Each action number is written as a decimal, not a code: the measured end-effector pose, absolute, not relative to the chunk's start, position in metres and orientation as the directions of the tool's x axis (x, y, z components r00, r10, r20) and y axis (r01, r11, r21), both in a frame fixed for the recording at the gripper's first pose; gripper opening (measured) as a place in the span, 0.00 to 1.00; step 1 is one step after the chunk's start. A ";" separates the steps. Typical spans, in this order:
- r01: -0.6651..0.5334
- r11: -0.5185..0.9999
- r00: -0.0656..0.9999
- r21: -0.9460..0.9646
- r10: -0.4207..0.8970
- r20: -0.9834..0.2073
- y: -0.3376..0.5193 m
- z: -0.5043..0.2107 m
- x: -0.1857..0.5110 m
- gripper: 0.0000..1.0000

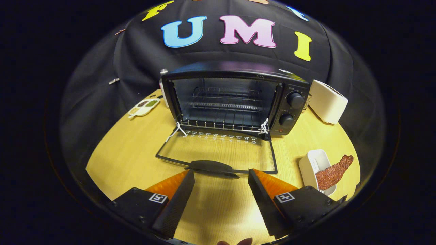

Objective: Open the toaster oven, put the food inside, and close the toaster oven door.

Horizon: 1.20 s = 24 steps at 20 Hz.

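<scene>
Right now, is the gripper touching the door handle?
Apart. The gripper view shows the open gripper empty, with bare table between its fingers and the door handle just ahead.

With the gripper (221, 177) spread wide and holding nothing, bare table (126, 149) lies between its fingers, but just ahead the dropped glass door (218, 153) and its handle (212, 166) bar the low path to the oven's (235, 98) unblocked mouth.
</scene>
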<state>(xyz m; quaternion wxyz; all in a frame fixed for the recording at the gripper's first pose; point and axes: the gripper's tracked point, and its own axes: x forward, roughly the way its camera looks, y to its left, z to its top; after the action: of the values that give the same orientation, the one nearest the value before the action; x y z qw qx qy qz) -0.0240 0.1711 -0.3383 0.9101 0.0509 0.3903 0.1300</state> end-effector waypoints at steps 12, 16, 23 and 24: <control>-0.275 0.922 0.747 0.272 0.383 -0.544 0.063 -0.229 0.000 0.97; -0.267 0.925 0.751 0.270 0.375 -0.544 0.003 -0.225 0.005 0.99; -0.294 0.938 0.724 0.183 0.343 -0.599 -0.108 -0.252 0.016 0.99; -0.296 0.934 0.702 0.201 0.356 -0.617 -0.117 -0.259 0.019 0.99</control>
<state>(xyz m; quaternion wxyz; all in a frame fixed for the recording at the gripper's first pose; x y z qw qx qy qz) 0.0194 -0.1172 -0.2586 0.9215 0.0434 0.3429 0.1770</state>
